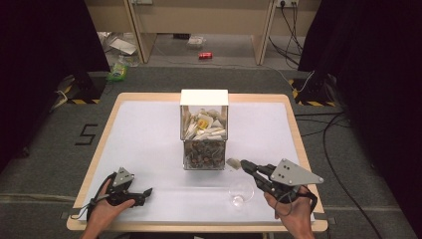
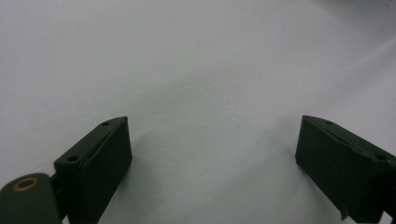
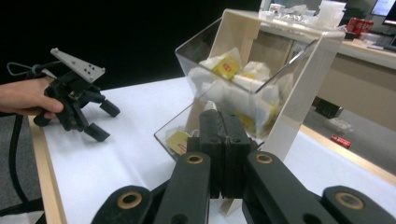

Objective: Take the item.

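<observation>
The right tool (image 1: 245,165) sits pressed together near the bench's (image 1: 149,139) right front corner, and a small pale packet (image 1: 233,162) appears to be pinched at its tip, just in front of the clear box (image 1: 204,130). In the right gripper view the jaws meet flat against each other, with a pale sliver (image 3: 211,106) poking out above them; whether that is a tea bag or some other sachet I cannot tell for sure. The box stands at the middle of the bench, nearer the far edge, with white and yellow sachets in its upper compartment and darker bits in the lower one.

A clear glass cup (image 1: 241,193) stands at the front edge, just left of the right hand (image 1: 293,211) and close to the tool. So the step in hand looks like carrying a drawn packet from the box towards the cup.

The left tool (image 1: 143,193) rests near the left front corner, jaws spread wide over bare bench, holding nothing.

Next, I judge, the right tool must swing back over the cup's mouth, point downward and part its jaws above the rim. The cup is light and unsupported, so a nudge could tip it; the left tool could steady it.
</observation>
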A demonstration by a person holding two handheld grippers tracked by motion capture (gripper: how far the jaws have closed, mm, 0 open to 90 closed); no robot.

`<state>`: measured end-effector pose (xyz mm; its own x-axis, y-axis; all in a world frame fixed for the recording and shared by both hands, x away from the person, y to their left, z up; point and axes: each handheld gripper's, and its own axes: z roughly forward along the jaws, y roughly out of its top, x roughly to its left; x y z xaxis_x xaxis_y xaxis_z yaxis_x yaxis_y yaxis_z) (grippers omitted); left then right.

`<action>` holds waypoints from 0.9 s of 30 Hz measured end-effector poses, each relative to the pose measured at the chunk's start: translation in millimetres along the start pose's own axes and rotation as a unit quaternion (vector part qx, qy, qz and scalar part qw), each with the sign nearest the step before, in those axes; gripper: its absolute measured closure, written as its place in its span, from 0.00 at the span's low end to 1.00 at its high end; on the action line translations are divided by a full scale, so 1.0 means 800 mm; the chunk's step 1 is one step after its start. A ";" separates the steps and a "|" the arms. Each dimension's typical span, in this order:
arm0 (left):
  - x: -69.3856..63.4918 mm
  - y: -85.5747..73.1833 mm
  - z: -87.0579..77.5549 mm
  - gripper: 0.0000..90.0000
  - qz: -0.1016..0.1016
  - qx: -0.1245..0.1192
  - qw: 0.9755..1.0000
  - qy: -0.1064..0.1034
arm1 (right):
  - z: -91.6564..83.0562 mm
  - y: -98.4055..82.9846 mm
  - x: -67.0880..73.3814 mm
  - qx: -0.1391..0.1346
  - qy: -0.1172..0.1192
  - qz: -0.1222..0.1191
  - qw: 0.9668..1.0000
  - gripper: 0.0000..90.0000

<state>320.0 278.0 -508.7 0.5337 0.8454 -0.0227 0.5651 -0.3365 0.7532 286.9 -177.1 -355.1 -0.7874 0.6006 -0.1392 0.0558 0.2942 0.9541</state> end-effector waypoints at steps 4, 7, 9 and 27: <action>0.000 0.000 0.000 0.11 0.000 0.000 1.000 0.000 | -0.002 -0.010 0.006 0.007 0.004 0.006 1.000 1.00; 0.000 0.000 0.000 0.11 0.000 0.000 1.000 0.000 | -0.006 -0.016 0.008 0.010 0.004 0.011 1.000 1.00; 0.000 0.000 0.000 0.11 0.000 0.000 1.000 0.000 | -0.009 -0.020 0.009 0.012 0.003 0.011 1.000 1.00; 0.000 0.000 0.000 0.11 0.000 0.000 1.000 0.000 | -0.028 -0.054 0.022 0.033 -0.003 0.027 0.999 1.00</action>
<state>320.0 278.0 -508.6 0.5336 0.8455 -0.0221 0.5652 -0.3370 0.7530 257.0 -196.0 -393.1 -0.7790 0.6205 -0.0903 0.1379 0.3100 0.9407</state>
